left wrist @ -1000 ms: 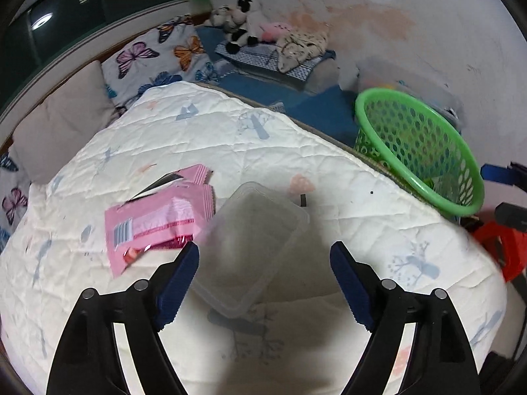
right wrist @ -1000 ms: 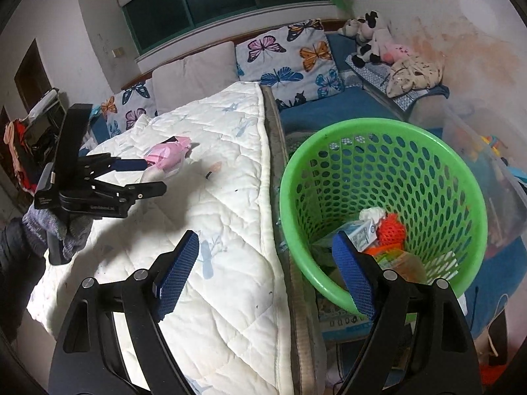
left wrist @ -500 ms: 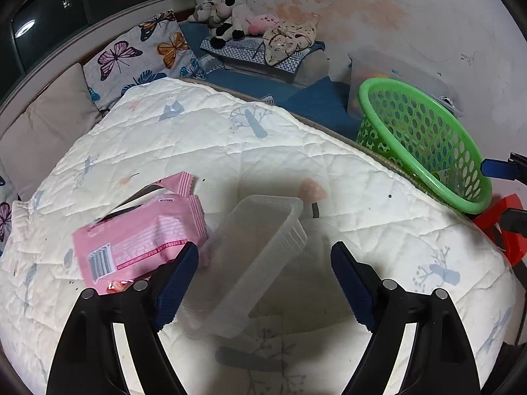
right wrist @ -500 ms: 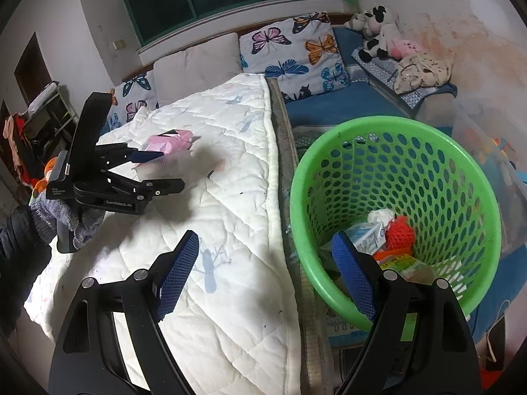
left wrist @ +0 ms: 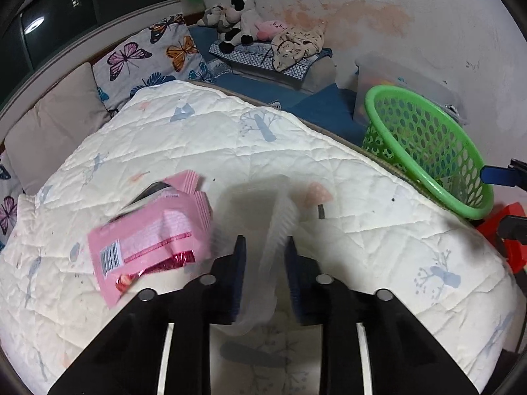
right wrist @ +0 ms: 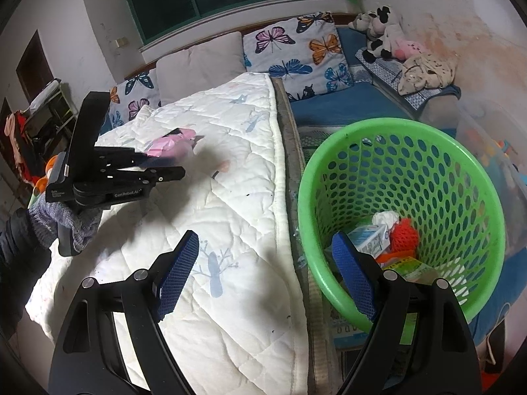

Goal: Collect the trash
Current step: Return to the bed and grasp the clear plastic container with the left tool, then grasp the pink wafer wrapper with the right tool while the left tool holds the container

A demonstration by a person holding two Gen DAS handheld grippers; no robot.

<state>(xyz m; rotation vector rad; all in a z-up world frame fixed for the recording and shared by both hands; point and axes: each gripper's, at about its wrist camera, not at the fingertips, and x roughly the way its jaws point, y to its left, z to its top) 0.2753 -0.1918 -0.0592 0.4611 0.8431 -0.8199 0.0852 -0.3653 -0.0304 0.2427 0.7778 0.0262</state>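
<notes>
Left hand-held gripper (left wrist: 263, 263) now closed on clear tray (left wrist: 276, 230) — pink wrapper (left wrist: 148, 240) beside.

A white quilted bedcover (left wrist: 204, 138) with pale blue tree prints fills the centre. At ten o'clock lie a plain beige pillow (left wrist: 49, 125) and butterfly-print pillows (left wrist: 148, 56). At twelve, plush toys (left wrist: 237, 19), one black-and-white, sit on a blue patterned cloth (left wrist: 250, 56).

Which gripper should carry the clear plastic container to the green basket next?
Left. The left gripper is shut on the clear plastic container. The right gripper is open, empty, beside the green basket.
</notes>
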